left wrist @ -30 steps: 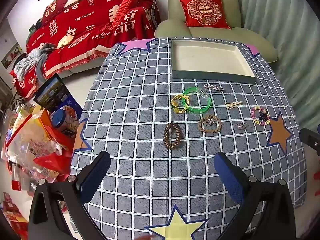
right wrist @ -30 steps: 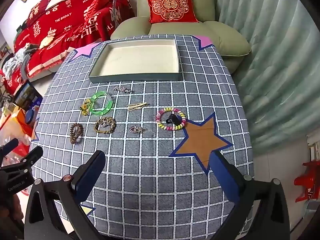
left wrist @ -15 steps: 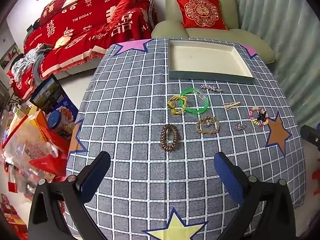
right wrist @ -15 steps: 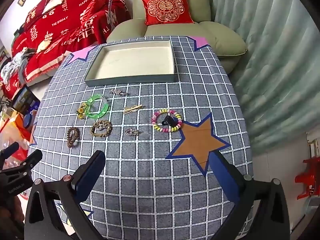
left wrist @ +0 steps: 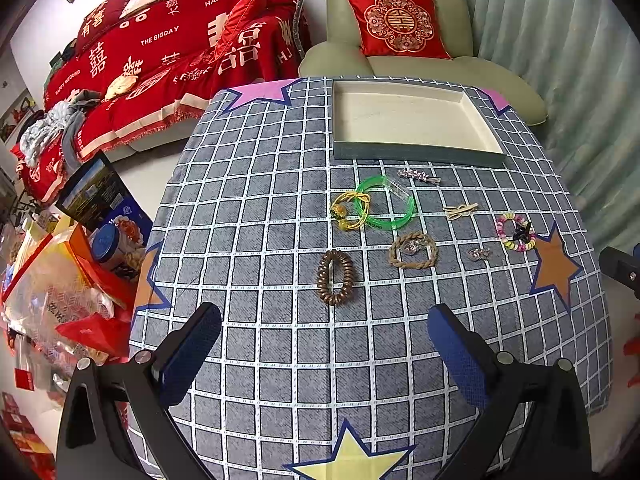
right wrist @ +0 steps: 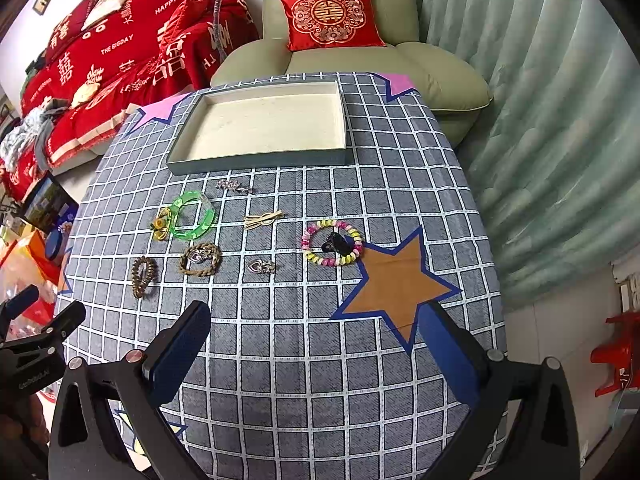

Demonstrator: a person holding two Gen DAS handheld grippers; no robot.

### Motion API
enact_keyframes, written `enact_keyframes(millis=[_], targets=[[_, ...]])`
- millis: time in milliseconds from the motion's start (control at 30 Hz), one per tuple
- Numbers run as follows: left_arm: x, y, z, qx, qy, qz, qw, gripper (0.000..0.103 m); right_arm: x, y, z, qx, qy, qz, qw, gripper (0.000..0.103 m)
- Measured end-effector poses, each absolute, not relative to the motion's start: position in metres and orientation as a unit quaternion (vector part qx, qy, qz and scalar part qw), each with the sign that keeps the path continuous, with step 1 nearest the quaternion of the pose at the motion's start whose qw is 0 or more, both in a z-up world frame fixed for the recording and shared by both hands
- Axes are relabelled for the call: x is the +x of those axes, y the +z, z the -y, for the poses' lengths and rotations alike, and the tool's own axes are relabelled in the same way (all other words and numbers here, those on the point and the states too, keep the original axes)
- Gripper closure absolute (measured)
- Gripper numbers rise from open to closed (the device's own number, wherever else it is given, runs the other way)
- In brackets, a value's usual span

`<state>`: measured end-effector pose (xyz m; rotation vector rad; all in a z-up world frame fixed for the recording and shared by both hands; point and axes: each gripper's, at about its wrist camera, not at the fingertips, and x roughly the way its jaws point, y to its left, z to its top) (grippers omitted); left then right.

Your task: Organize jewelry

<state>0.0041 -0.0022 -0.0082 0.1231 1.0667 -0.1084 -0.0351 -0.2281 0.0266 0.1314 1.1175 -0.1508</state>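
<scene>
Both grippers, left (left wrist: 324, 344) and right (right wrist: 316, 340), hover over near tabletop (left wrist: 256, 208) w/ fingers spread wide, nothing held. Jewelry is loose mid-tabletop: brown coil (left wrist: 335, 277), green bangle (left wrist: 386, 208), bead bracelet (right wrist: 333, 242). Empty tray (left wrist: 416, 154) sits at far edge, prob. the drop spot, so nothing's sorted yet.

A home living room.
A sofa (left wrist: 160, 60) under a red wedding throw, a green armchair (right wrist: 340, 60) with a red cushion (right wrist: 330, 14), and curtains (right wrist: 540, 120) showed it.

Bare cloth (left wrist: 320, 360) before grippers; jewelry (left wrist: 384, 220) beyond.
</scene>
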Motion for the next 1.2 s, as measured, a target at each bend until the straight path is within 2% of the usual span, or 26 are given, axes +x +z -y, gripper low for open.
enact_keyframes(millis=[1200], targets=[[0.004, -0.0086, 0.0017, 0.059, -0.052, -0.508, 0.858, 0.0, -0.0366, 0.0236, 0.2272, 0.063, -0.073, -0.53, 0.842, 0.0]])
